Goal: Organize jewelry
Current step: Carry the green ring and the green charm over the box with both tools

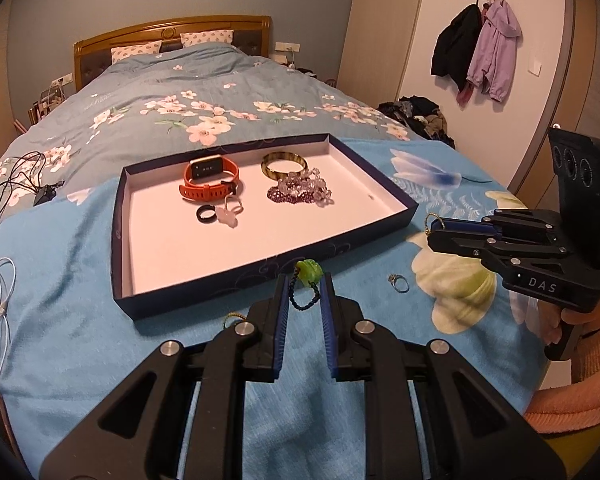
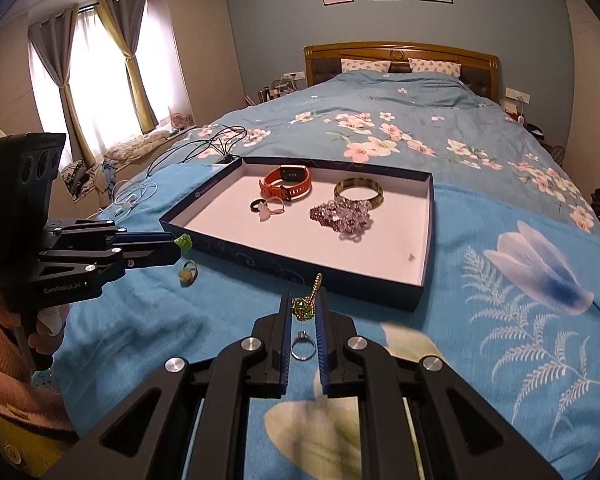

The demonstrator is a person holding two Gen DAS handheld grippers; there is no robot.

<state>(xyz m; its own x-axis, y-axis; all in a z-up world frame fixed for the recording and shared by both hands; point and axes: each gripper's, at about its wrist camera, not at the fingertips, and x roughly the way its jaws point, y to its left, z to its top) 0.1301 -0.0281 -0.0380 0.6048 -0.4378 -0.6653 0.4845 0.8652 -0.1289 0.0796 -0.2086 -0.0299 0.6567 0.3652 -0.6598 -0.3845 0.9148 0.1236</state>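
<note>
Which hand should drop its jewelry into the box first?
Probably left. The left gripper, shut on the green bead charm with dark cord, hangs right at the shallow dark blue box. The right gripper holds its gold beaded charm slightly farther back.

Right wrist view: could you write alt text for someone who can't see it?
The right gripper pinches a green-and-gold beaded charm above a blue blanket, a silver ring lying below it. Ahead, a shallow tray holds an orange watch, a bangle, beads and rings. At left, the left gripper holds a green charm.
</note>
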